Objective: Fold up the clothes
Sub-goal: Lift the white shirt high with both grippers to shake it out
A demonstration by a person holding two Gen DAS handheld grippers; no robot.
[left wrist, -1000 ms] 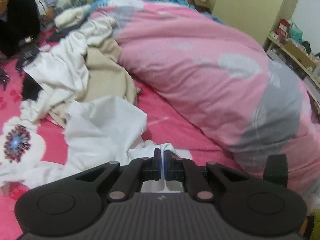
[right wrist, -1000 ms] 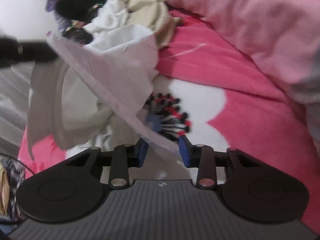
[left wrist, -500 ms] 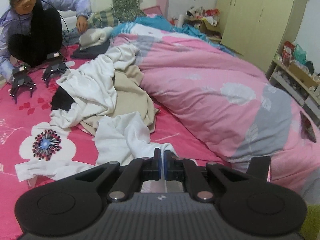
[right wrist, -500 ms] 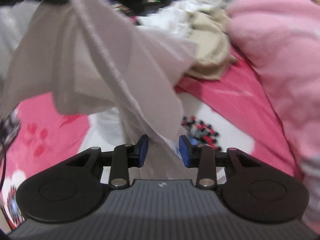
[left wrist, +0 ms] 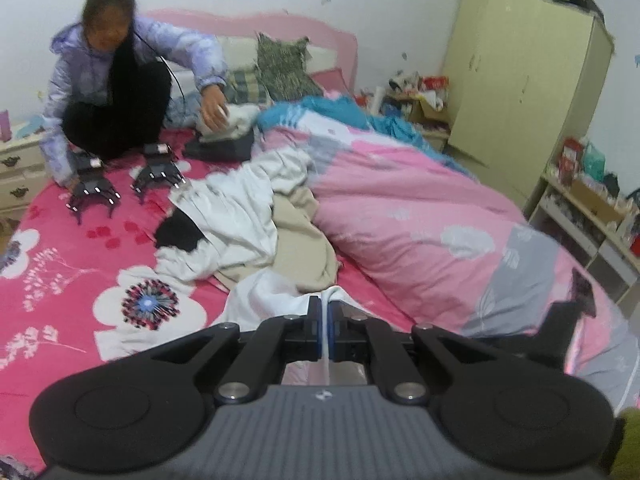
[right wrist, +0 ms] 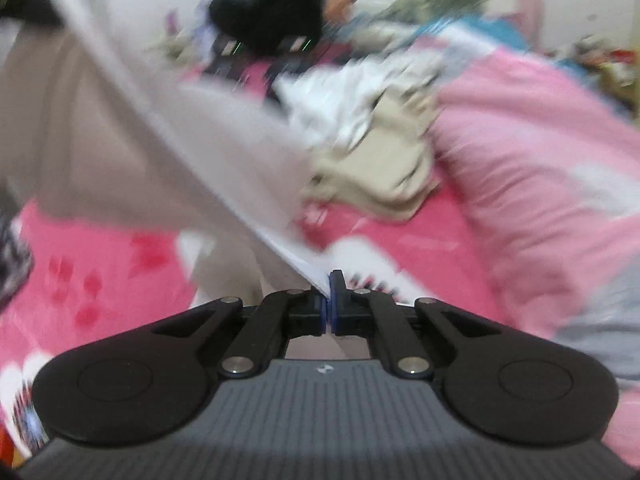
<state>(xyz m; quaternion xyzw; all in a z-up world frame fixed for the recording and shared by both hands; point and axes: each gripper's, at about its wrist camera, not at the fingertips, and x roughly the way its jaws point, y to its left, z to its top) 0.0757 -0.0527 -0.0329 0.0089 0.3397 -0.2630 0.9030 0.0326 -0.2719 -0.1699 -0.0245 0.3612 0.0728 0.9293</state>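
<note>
My left gripper [left wrist: 324, 312] is shut on a fold of a white garment [left wrist: 264, 300], and a thin strip of cloth shows between its pads. The garment hangs down toward the pink flowered bedsheet [left wrist: 80, 280]. In the blurred right wrist view the same white garment [right wrist: 180, 152] stretches taut from the upper left down to my right gripper [right wrist: 329, 300]. That gripper's jaws are closing, and the pads press together on the garment's edge. Behind it lies a pile of white and beige clothes [left wrist: 248, 216].
A puffy pink and grey duvet [left wrist: 420, 216] fills the right side of the bed. A person [left wrist: 112, 92] sits by the headboard with two other grippers [left wrist: 94, 192] lying on the sheet. A wardrobe [left wrist: 520, 80] and cluttered shelves [left wrist: 592, 208] line the right wall.
Both grippers have risen and drawn the white garment up off the bed. My right gripper's jaws, open around the cloth edge before, have come together on it.
</note>
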